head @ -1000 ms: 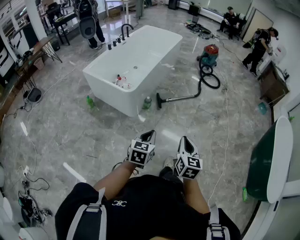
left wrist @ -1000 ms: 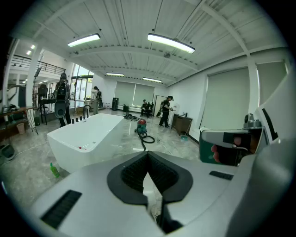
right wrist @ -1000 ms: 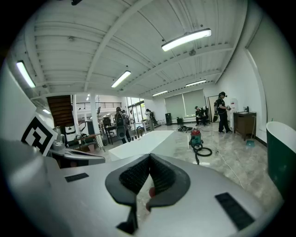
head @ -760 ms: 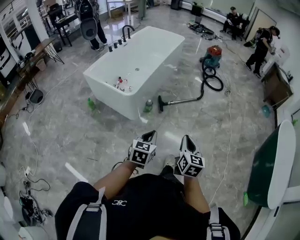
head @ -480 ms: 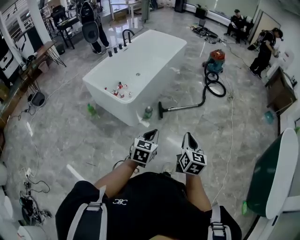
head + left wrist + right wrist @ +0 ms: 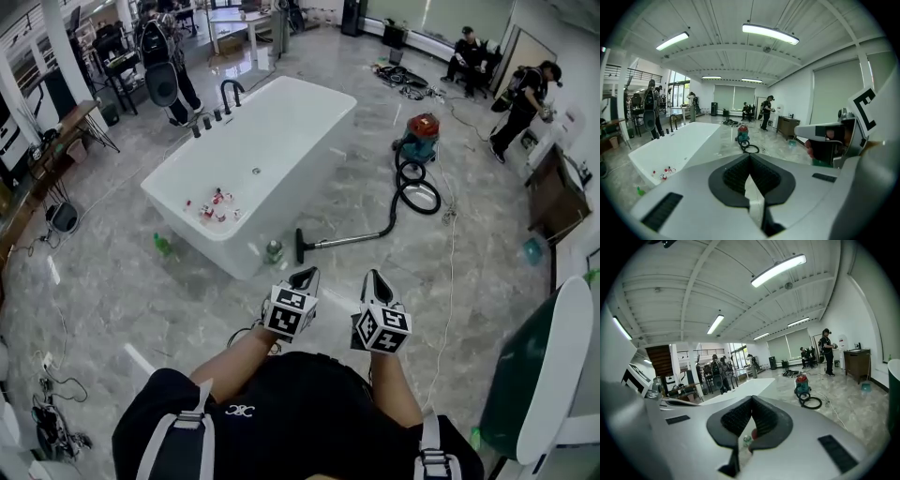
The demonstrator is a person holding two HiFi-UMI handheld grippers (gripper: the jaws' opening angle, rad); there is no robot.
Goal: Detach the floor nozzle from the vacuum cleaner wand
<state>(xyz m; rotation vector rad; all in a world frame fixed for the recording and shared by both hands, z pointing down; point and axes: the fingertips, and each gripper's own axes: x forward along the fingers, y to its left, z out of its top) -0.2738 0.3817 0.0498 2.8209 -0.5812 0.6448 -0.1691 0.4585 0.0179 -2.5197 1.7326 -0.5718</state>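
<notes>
Drawn nearer to the bathtub (image 6: 211, 246) and the floor nozzle (image 6: 301, 246) than a second ago, with both now lower in the head view and closer to the two grippers.

Held side by side in front of the body, above the marble floor (image 6: 112, 281): left gripper (image 6: 304, 275) and right gripper (image 6: 375, 277), both short of the nozzle and touching nothing. Shut tight on the left, pads pressed together, with nothing between them. Shut the same way on the right, gripping nothing.

Lying on the floor just beside the bathtub's near corner: the black floor nozzle, joined to the wand (image 6: 349, 238). Running rightward from there along the floor: the wand, then a looped black hose (image 6: 417, 195), up to the red and teal vacuum canister (image 6: 419, 134) off the tub's right side.

Standing against the tub's near wall, just beside the nozzle: a clear bottle (image 6: 274, 250). Further left along that wall, lying on the floor: a green bottle (image 6: 164, 247). Scattered inside the tub towards its near end: small red and white items (image 6: 208, 206). Standing near the far right edge of the floor: a person in black (image 6: 523, 94).
</notes>
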